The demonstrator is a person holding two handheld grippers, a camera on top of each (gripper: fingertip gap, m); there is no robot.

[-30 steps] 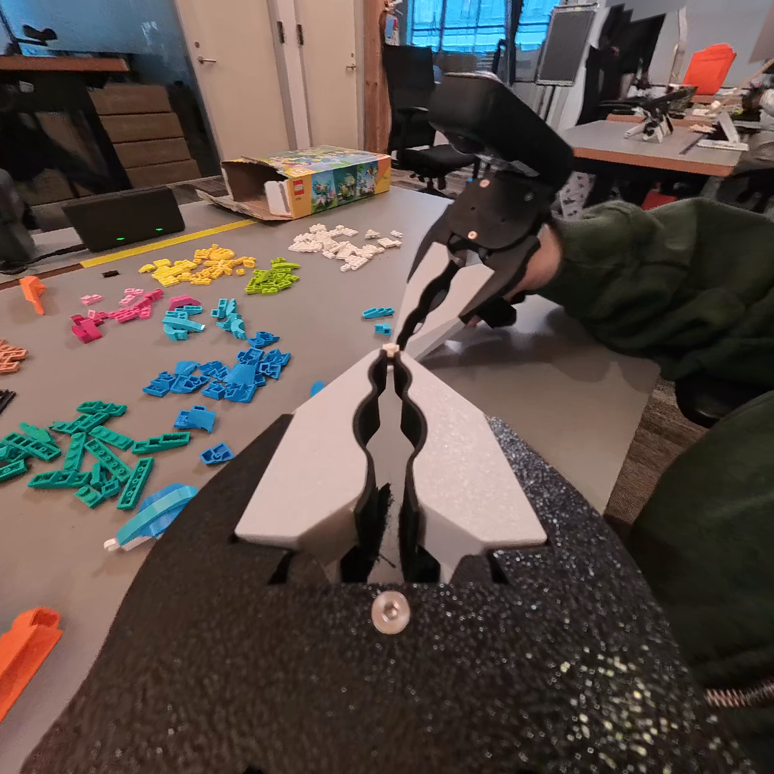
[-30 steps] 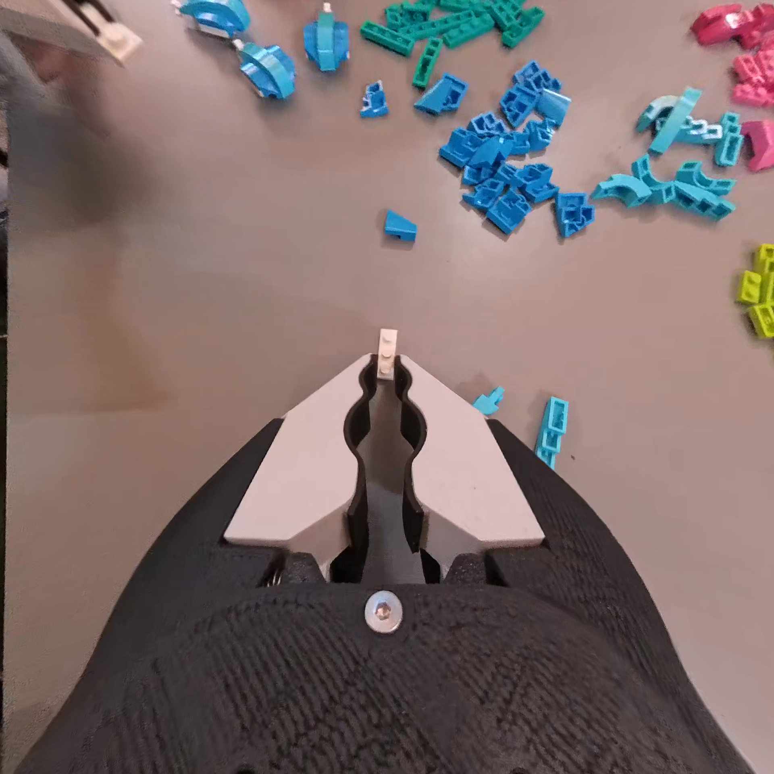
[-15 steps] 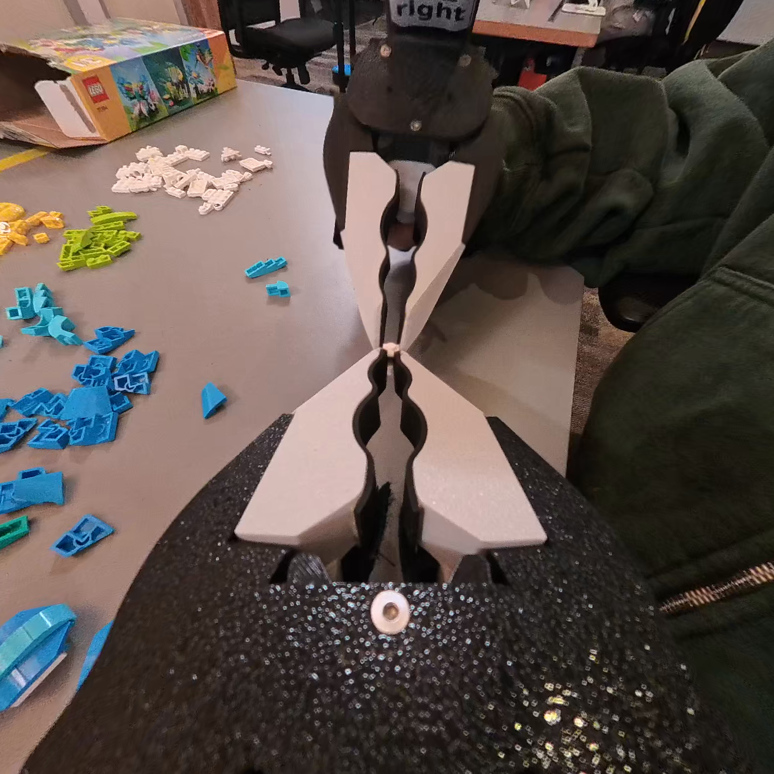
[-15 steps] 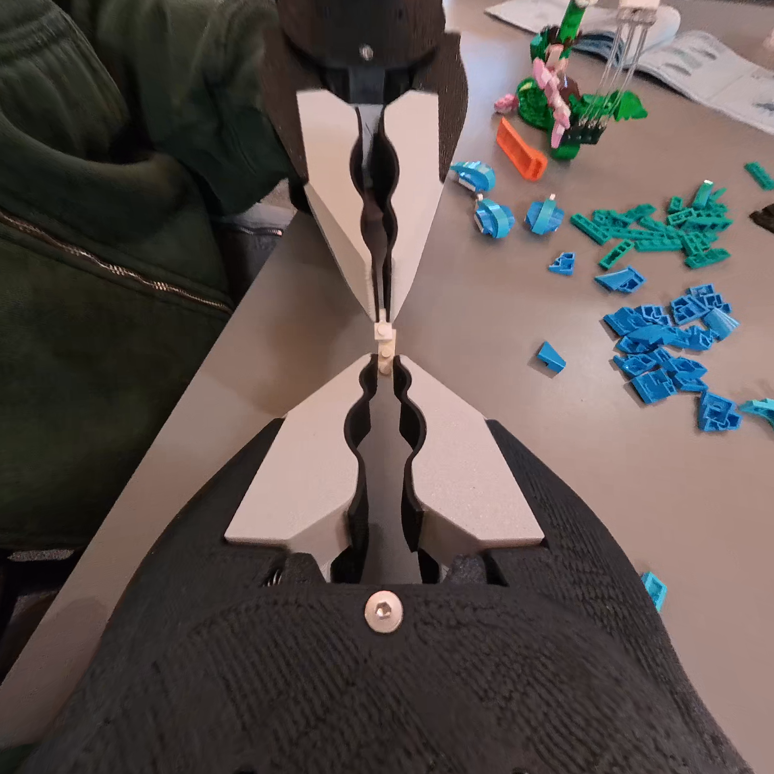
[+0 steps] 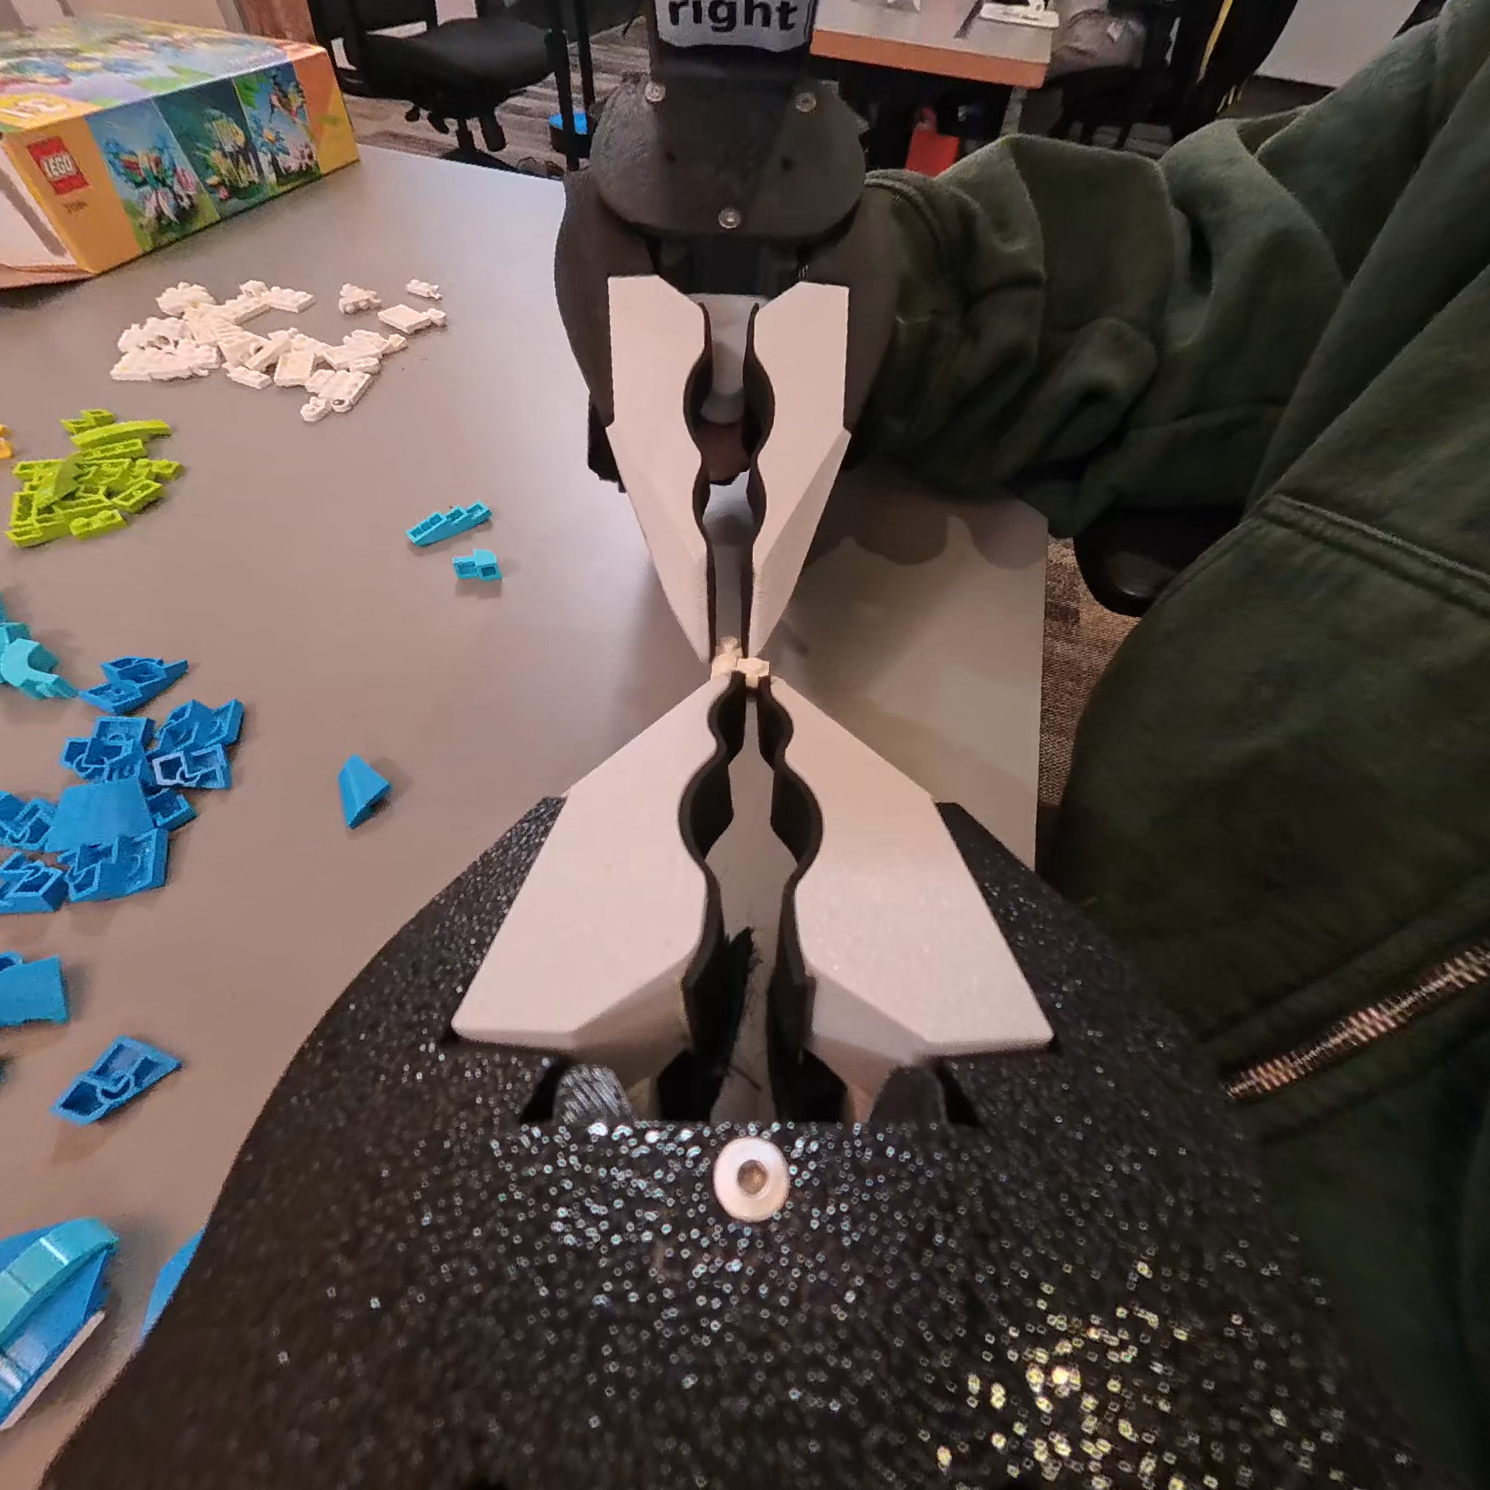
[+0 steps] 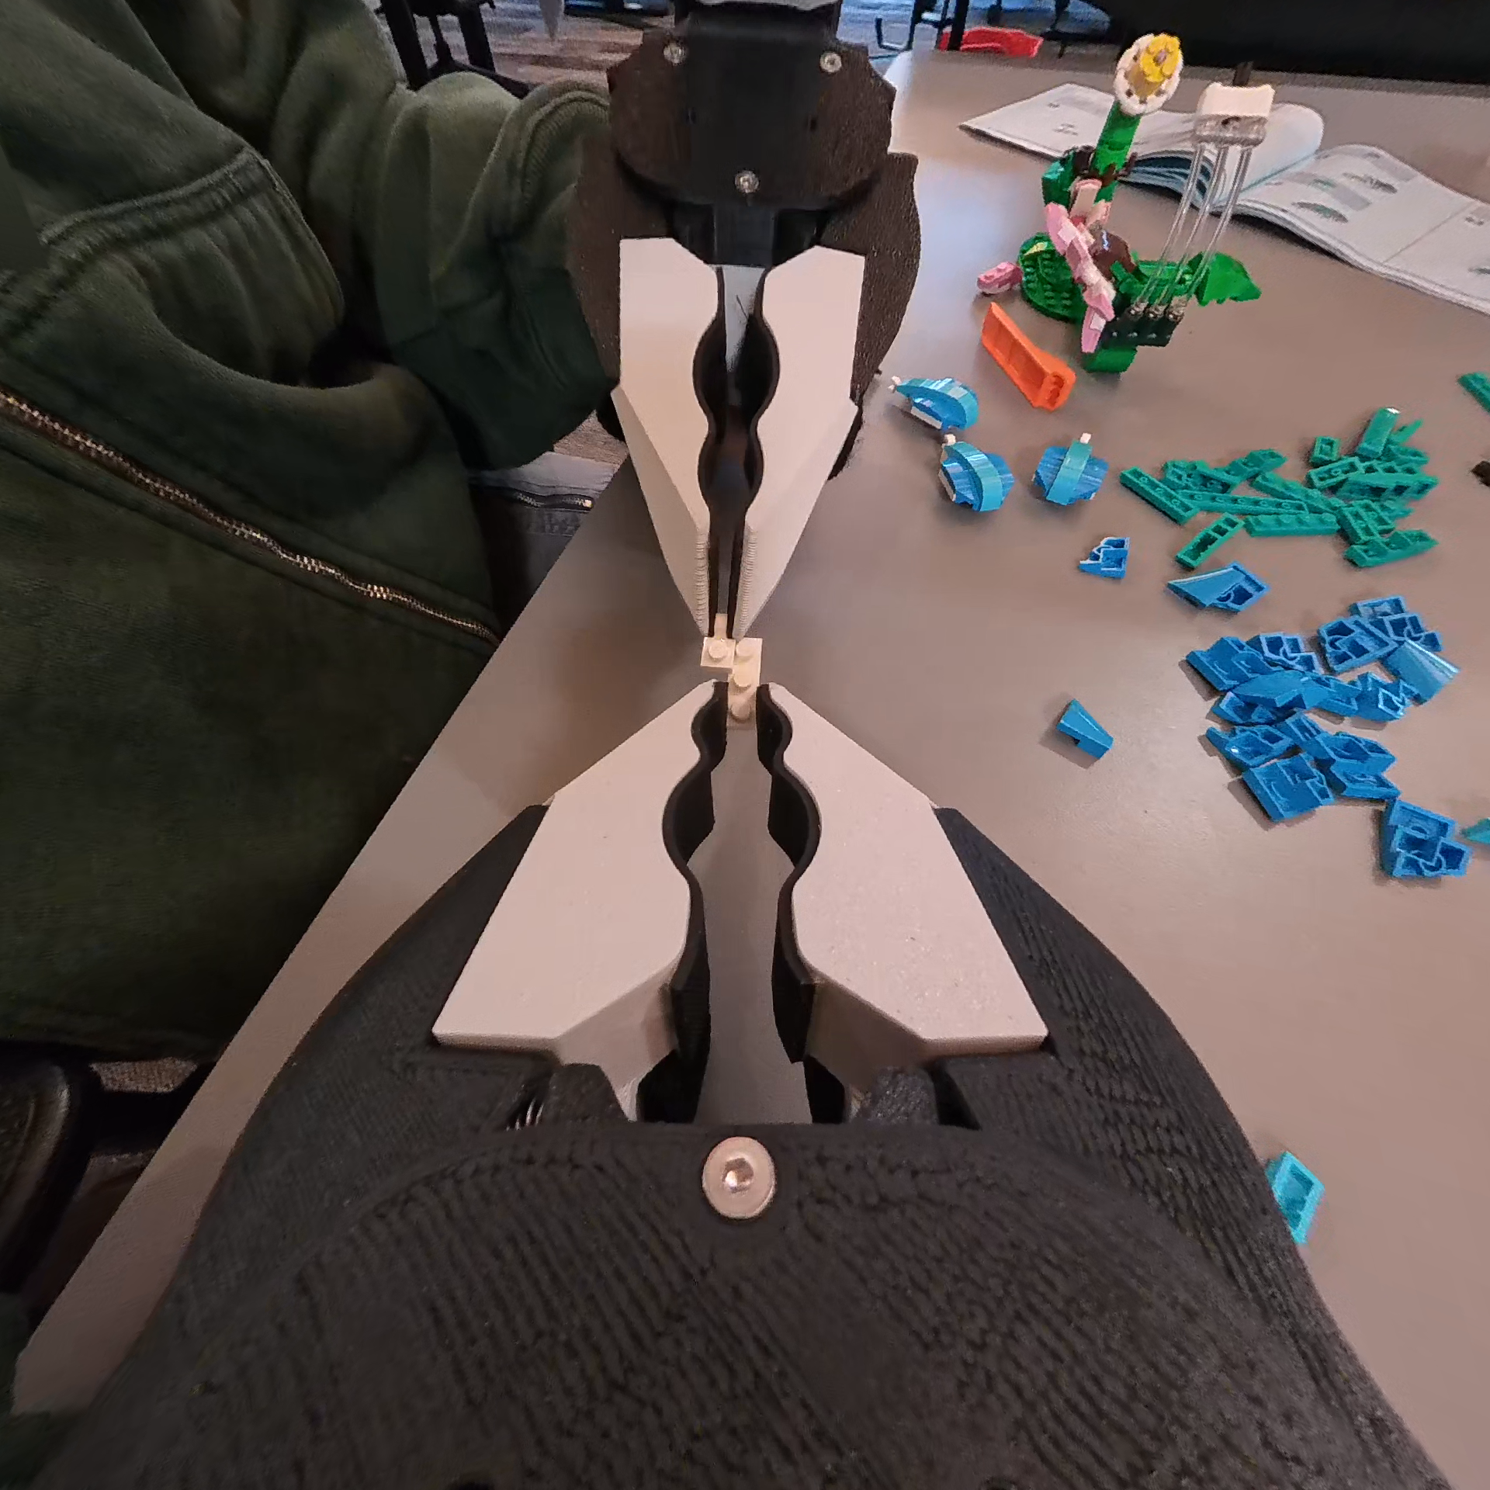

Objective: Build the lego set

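Note:
My left gripper (image 5: 746, 684) is shut on a small white piece (image 5: 751, 668). My right gripper (image 6: 742, 695) is shut on a small white plate (image 6: 743, 685) that sticks out past its tips. The two grippers point at each other, tip to tip, above the table's near edge. In the right wrist view the left gripper (image 6: 726, 633) comes in from the top, and its white piece (image 6: 716, 651) touches the side of my plate. In the left wrist view the right gripper (image 5: 732, 645) comes in from the top. How the two pieces interlock is too small to tell.
The grey table (image 6: 927, 645) carries sorted piles: blue (image 6: 1322, 709), teal green (image 6: 1306, 500), white (image 5: 274, 339), lime (image 5: 81, 484). A partly built flower model (image 6: 1113, 266), an orange separator (image 6: 1028, 359), an open booklet (image 6: 1330, 201) and the set's box (image 5: 161, 137) stand farther off. A green-sleeved person sits at the table edge. Left and right tips are no more than a few centimetres apart. Both grippers' tips are roughly 25 centimeters from the orange separator (image 6: 1028, 359).
The right gripper swung up from pointing down at the table to face the left gripper. The two white pieces came together and now touch side by side.

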